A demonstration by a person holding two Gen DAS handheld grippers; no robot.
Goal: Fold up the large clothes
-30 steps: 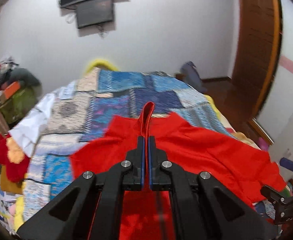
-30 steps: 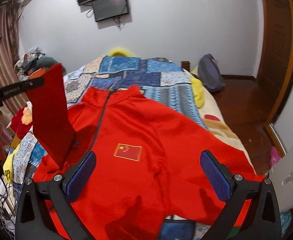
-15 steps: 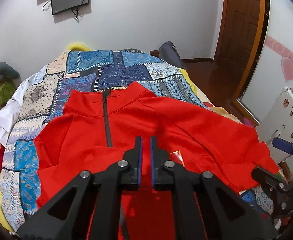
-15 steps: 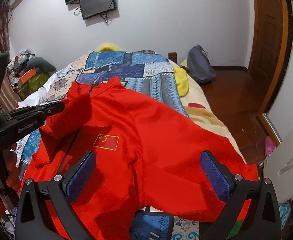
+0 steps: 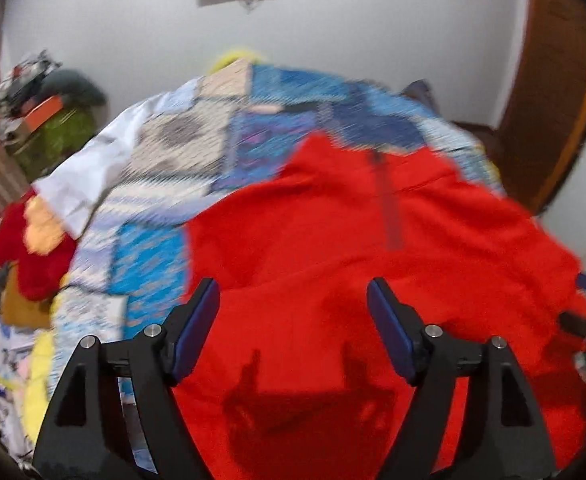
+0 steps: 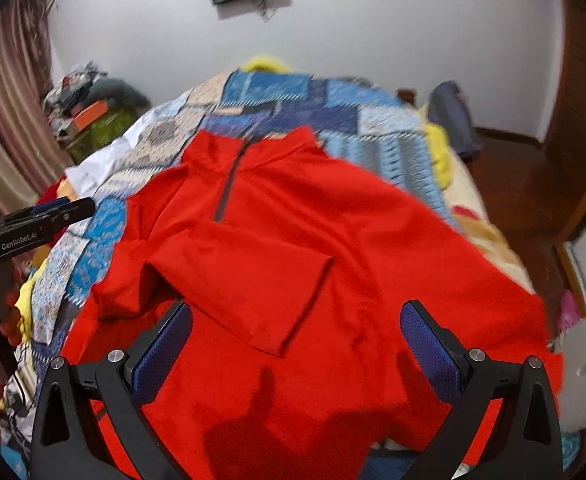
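A red zip-neck top (image 5: 353,240) (image 6: 373,240) lies spread on the patchwork quilt (image 5: 197,140) of a bed. Its left sleeve (image 6: 245,280) is folded flat across the chest. In the blurred left wrist view, my left gripper (image 5: 293,292) hovers over the top's left side. Its jaws are opening and nothing is between the pads. It also shows side-on at the left edge of the right wrist view (image 6: 53,216). My right gripper (image 6: 296,312) stands open above the lower middle of the top, holding nothing.
A cluttered pile (image 6: 89,108) with an orange box stands left of the bed. Red and yellow cloth (image 5: 37,240) hangs at the bed's left edge. A dark bag (image 6: 453,120) and a yellow pillow (image 6: 437,152) lie at the far right. A wooden door (image 5: 553,100) is on the right.
My left gripper has let go of the red sleeve and spread its jaws. The sleeve now lies folded across the chest. The left view has swung left; the right gripper has sunk closer.
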